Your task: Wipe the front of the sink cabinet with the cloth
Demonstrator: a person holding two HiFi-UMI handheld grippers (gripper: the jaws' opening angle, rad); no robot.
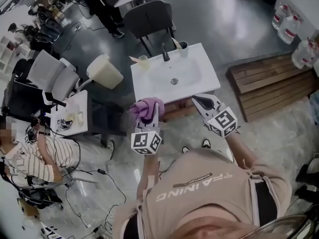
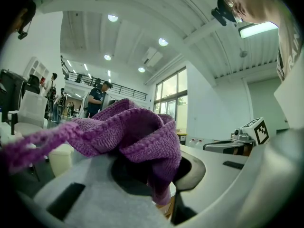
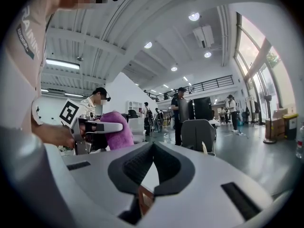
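Note:
The sink cabinet (image 1: 149, 83) has a white basin top with a black faucet (image 1: 165, 54), and a strip of its brown front (image 1: 175, 111) shows below the top's near edge. In front of that edge, my left gripper (image 1: 148, 114) is shut on a bunched purple cloth (image 1: 147, 106). In the left gripper view the cloth (image 2: 128, 132) drapes over both jaws and hides their tips. My right gripper (image 1: 203, 102) is held beside it, to the right, jaws shut with nothing between them. From the right gripper view I see the left gripper (image 3: 97, 127) and the cloth (image 3: 118, 129).
A wooden pallet (image 1: 271, 83) lies right of the cabinet, with water bottles (image 1: 286, 24) beyond it. A cream bin (image 1: 105, 71) and a small white table (image 1: 72, 113) stand to the left. A person (image 1: 35, 153) sits at far left. A dark chair (image 1: 149, 16) is behind the sink.

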